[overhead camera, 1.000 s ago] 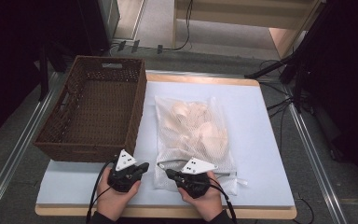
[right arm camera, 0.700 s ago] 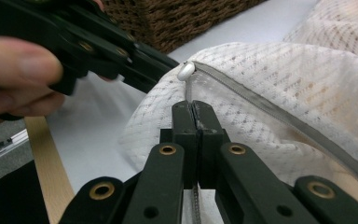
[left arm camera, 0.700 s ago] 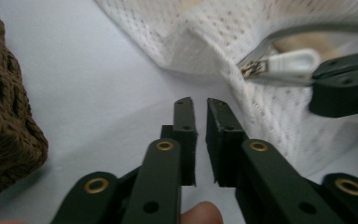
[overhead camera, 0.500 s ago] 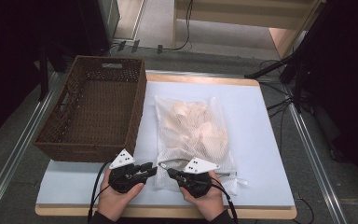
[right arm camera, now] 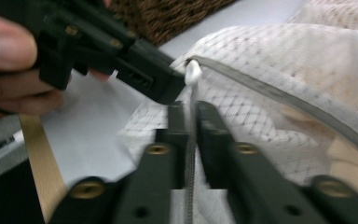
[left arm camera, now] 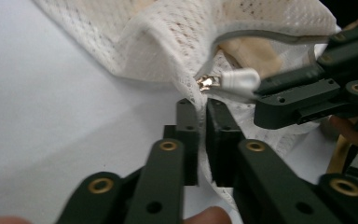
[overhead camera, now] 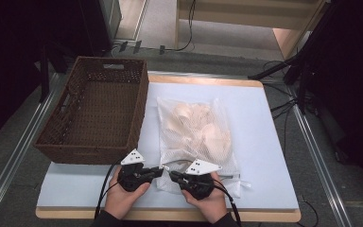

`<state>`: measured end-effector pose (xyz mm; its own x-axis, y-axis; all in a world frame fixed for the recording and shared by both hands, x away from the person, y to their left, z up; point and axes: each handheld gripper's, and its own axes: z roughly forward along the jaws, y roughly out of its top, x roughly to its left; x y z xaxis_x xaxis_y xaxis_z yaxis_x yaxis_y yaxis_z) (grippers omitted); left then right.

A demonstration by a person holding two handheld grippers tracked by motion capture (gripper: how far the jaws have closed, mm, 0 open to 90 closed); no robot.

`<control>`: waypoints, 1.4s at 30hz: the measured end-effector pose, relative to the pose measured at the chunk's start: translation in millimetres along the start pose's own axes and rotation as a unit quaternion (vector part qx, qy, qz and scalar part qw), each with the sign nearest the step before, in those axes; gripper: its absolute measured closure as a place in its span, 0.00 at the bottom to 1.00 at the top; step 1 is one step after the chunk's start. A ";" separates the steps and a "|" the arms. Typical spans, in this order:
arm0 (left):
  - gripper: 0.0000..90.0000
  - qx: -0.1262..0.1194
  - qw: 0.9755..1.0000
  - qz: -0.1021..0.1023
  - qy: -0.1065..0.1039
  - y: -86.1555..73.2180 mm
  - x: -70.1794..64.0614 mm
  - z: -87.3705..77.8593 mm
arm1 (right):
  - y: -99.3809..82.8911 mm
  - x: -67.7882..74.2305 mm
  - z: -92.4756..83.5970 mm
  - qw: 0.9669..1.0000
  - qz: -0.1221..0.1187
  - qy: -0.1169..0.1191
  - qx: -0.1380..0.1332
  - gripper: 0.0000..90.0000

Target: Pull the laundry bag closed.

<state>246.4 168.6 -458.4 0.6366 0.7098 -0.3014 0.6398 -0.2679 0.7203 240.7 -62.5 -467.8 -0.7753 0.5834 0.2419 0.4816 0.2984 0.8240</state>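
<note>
A white mesh bag (overhead camera: pixel 194 127) with beige pieces inside lies on the white table (overhead camera: pixel 260 142). Both grippers meet at its near left corner. My left gripper (overhead camera: pixel 160 171) (left arm camera: pixel 203 105) has just been closing and is shut on a fold of the mesh. My right gripper (overhead camera: pixel 171 174) (right arm camera: pixel 192 108) faces it tip to tip. Its jaws have just been opening. They stand a narrow gap apart, and the bag's grey zipper strip (right arm camera: pixel 261 91) runs between them. The white zipper pull (left arm camera: pixel 240 79) (right arm camera: pixel 193 72) sits just past the right gripper's tips.
A brown wicker basket (overhead camera: pixel 139 109) stands at the table's left, close beside the bag. Bare table lies right of the bag and along the near edge. Cables and dark stands crowd the floor at the right.
My left gripper's tip has edged right, closer to the bag's corner and the right gripper. The bag and basket have not moved.
</note>
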 end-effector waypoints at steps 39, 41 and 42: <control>1.00 -0.050 0.998 0.035 0.025 -7.3 -13.9 -15.3 | 4.3 -9.9 -7.4 0.999 0.048 0.001 -0.014 0.97; 1.00 -0.051 0.998 0.035 0.025 -7.7 -13.6 -15.7 | 3.0 -10.9 -8.9 0.999 0.046 -0.003 -0.013 0.97; 1.00 -0.051 0.998 0.034 0.027 -7.8 -13.5 -15.9 | 2.4 -11.8 -9.2 0.999 0.045 -0.004 -0.013 0.97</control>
<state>225.9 171.4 -450.0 0.6516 0.7266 -0.2182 0.5467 -0.2503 0.7990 247.2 -75.6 -464.0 -0.7266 0.6125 0.3113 0.5378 0.2251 0.8125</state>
